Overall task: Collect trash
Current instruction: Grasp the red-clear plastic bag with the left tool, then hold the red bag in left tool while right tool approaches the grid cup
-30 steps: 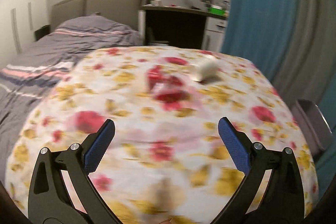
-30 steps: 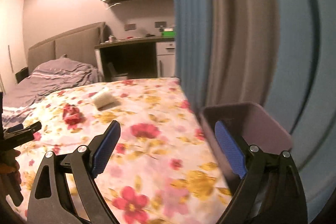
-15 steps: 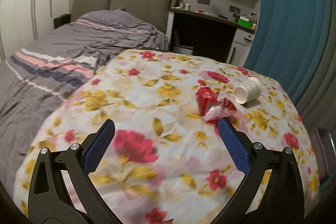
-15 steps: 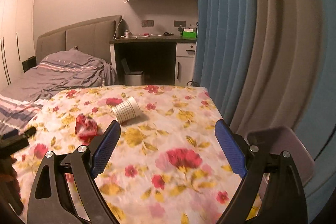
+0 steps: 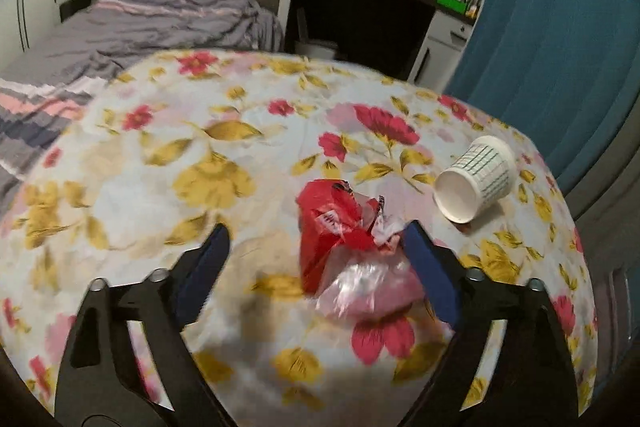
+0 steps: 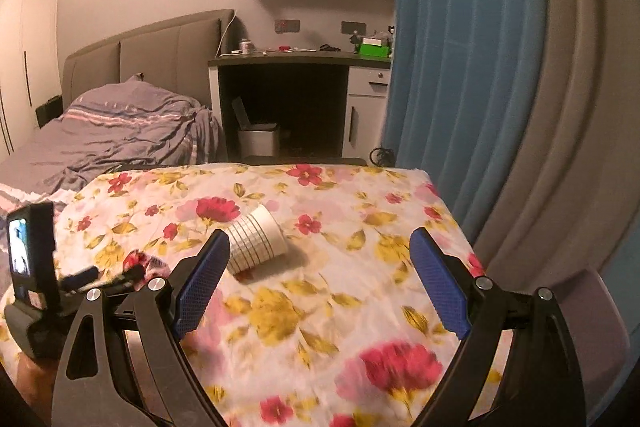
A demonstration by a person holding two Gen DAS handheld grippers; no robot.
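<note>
A crumpled red and clear plastic wrapper (image 5: 348, 239) lies on the flowered tablecloth (image 5: 200, 187). My left gripper (image 5: 316, 259) is open, low over the cloth, with the wrapper between its fingers, close to the right finger (image 5: 430, 279). A white paper cup (image 5: 476, 183) lies on its side to the right of the wrapper. In the right wrist view the cup (image 6: 256, 243) lies just beyond the left finger of my open, empty right gripper (image 6: 318, 279). The left gripper (image 6: 80, 279) and part of the wrapper (image 6: 138, 261) show at that view's left.
A grey bin (image 6: 596, 327) stands beside the table at its right edge, near the blue curtain (image 6: 460, 67). A bed (image 6: 100, 135) with grey covers lies beyond the table at the left. A desk (image 6: 300, 63) with a small bin (image 6: 258, 141) under it stands behind.
My left gripper has dropped and moved forward so the wrapper now sits between its fingers. My right gripper has moved closer to the cup.
</note>
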